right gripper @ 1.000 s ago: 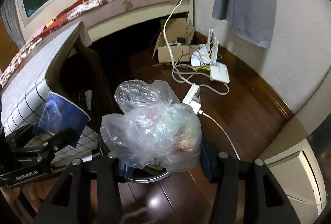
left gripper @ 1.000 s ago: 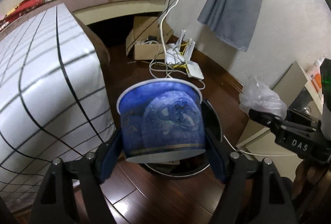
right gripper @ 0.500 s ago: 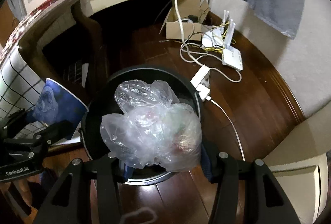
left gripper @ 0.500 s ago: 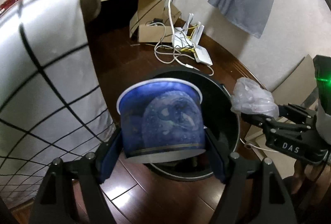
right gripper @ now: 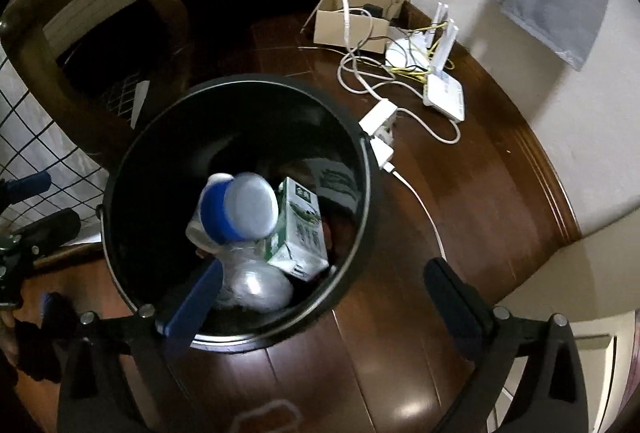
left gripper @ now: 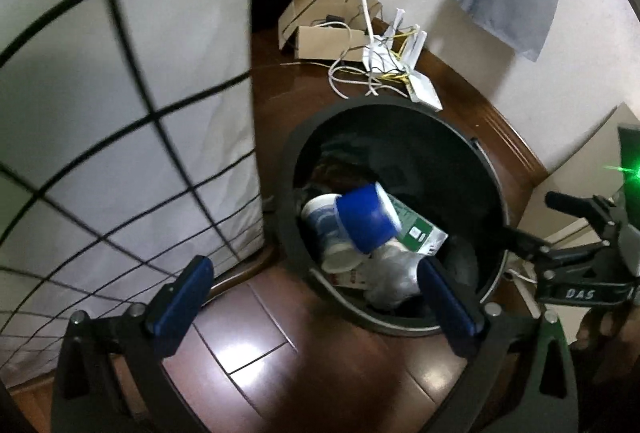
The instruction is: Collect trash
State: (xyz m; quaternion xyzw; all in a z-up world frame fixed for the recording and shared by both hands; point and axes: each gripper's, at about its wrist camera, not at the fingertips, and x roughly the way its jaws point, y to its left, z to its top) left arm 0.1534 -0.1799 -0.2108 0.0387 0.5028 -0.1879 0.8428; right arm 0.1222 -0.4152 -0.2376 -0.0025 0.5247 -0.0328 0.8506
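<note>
A round black trash bin (left gripper: pixel 492 189) stands on the dark wood floor; it also shows in the right wrist view (right gripper: pixel 120 169). Inside it lie a blue paper cup (left gripper: pixel 366 219), blurred in the right wrist view (right gripper: pixel 240 211), a clear plastic bag (right gripper: pixel 256 283), a green and white carton (right gripper: pixel 302 233) and another cup (left gripper: pixel 324 229). My left gripper (left gripper: pixel 316 291) is open and empty above the bin's near rim. My right gripper (right gripper: pixel 320 293) is open and empty over the bin's near right edge.
A table with a white grid-patterned cloth (left gripper: pixel 120 113) stands close on the left of the bin. A cardboard box (right gripper: pixel 352 29), white cables, a power strip (right gripper: pixel 378 129) and a router (right gripper: pixel 444 93) lie on the floor behind. A wall runs on the right.
Both grippers moved over the bin and opened. The blue cup left my left gripper and the plastic bag left my right gripper; both now lie in the bin.
</note>
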